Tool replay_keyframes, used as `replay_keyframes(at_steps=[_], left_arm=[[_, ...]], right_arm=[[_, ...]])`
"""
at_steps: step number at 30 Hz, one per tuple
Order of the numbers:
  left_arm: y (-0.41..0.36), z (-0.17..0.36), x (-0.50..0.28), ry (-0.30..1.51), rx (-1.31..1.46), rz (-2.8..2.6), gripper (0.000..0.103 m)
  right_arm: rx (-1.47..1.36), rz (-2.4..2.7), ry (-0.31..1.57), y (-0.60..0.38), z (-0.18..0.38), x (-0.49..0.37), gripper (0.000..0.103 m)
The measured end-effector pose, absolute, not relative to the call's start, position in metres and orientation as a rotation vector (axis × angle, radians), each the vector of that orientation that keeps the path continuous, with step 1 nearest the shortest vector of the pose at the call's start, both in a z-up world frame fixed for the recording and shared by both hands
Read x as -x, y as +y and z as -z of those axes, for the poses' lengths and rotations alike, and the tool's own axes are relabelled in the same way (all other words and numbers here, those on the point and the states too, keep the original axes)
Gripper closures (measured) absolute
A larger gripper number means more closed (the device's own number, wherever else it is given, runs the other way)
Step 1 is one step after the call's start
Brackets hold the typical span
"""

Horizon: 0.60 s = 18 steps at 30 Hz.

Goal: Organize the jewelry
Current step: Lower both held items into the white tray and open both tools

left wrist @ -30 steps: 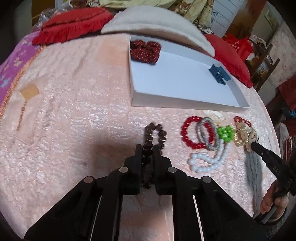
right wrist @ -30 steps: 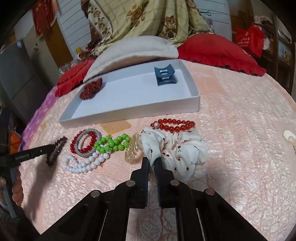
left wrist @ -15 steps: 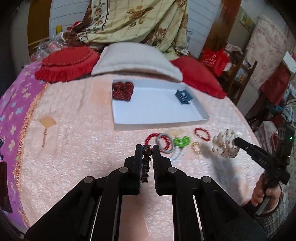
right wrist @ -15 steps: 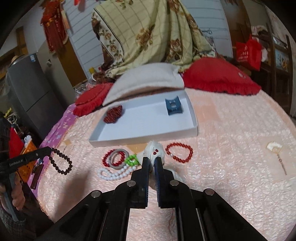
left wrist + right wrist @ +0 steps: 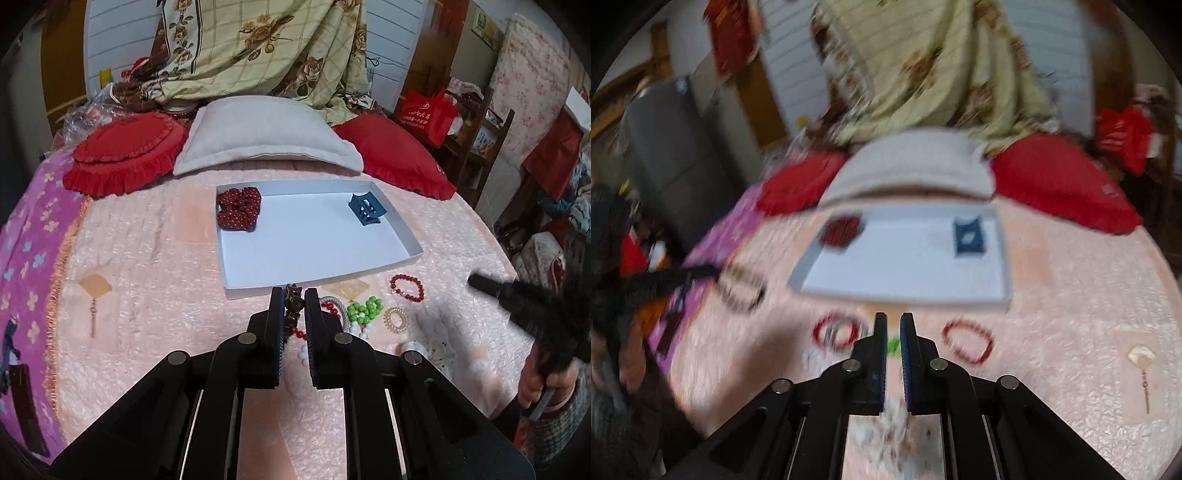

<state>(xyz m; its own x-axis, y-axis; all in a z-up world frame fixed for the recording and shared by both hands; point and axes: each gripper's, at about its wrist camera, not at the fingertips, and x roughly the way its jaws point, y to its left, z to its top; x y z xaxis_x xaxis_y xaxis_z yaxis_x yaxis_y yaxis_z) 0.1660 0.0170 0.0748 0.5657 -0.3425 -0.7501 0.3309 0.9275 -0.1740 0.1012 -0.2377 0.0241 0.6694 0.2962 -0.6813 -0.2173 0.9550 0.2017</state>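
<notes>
My left gripper [image 5: 294,295] is shut on a dark brown bead bracelet [image 5: 291,306] and holds it above the bed, just in front of the white tray [image 5: 402,229]. The bracelet hangs as a loop in the right wrist view [image 5: 738,291]. My right gripper [image 5: 893,325] is nearly shut and raised; the white floral scrunchie [image 5: 886,428] shows blurred below its jaws and lies on the bed in the left wrist view [image 5: 432,349]. The tray holds a dark red scrunchie [image 5: 239,208] and a blue hair claw [image 5: 365,208].
On the pink bedspread in front of the tray lie a red bead bracelet [image 5: 406,288], green beads [image 5: 364,308], a clear coil hair tie [image 5: 396,319], white beads and a red-and-grey pair. Pillows [image 5: 266,136] are behind the tray. A fan charm [image 5: 94,286] lies left.
Both grippers have risen and pulled back from the bed. The left one lifted the brown bracelet. The scrunchie was lifted in the right gripper and now lies on the bed below it.
</notes>
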Motion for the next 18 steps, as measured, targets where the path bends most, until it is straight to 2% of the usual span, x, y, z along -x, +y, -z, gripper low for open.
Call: replay_keyframes(at_steps=[1, 2, 3, 4, 5, 8, 9, 10, 12, 15, 18], left_arm=[[0.017, -0.072, -0.166, 0.89, 0.024, 0.402, 0.094], [0.017, -0.068, -0.166, 0.894, 0.032, 0.408, 0.094], [0.017, -0.064, -0.164, 0.898, 0.036, 0.414, 0.094], [0.015, -0.061, -0.163, 0.902, 0.037, 0.418, 0.094], [0.015, -0.054, -0.161, 0.912, 0.041, 0.424, 0.094], [0.009, -0.045, -0.158, 0.938, 0.044, 0.435, 0.094], [0.008, -0.043, -0.157, 0.943, 0.041, 0.436, 0.094], [0.007, -0.043, -0.155, 0.946, 0.038, 0.437, 0.094], [0.005, -0.044, -0.152, 0.946, 0.035, 0.441, 0.094], [0.005, -0.048, -0.15, 0.939, 0.03, 0.448, 0.094], [0.001, -0.053, -0.154, 0.937, 0.019, 0.463, 0.094]], right_arm=[[-0.088, -0.3, 0.814, -0.236, -0.016, -0.099, 0.091], [-0.066, -0.311, 0.848, -0.234, -0.003, -0.094, 0.069], [-0.049, -0.317, 0.873, -0.232, 0.01, -0.088, 0.043], [-0.026, -0.3, 0.882, -0.23, 0.024, -0.08, 0.036], [-0.003, -0.273, 0.88, -0.229, 0.034, -0.075, 0.036], [-0.013, -0.228, 0.924, -0.233, 0.063, -0.069, 0.036], [-0.041, -0.219, 0.941, -0.237, 0.071, -0.07, 0.041], [-0.066, -0.209, 0.954, -0.241, 0.077, -0.071, 0.048], [-0.125, -0.225, 0.992, -0.249, 0.086, -0.074, 0.084], [-0.189, -0.252, 0.982, -0.256, 0.083, -0.076, 0.093], [-0.238, -0.262, 0.938, -0.262, 0.063, -0.081, 0.093]])
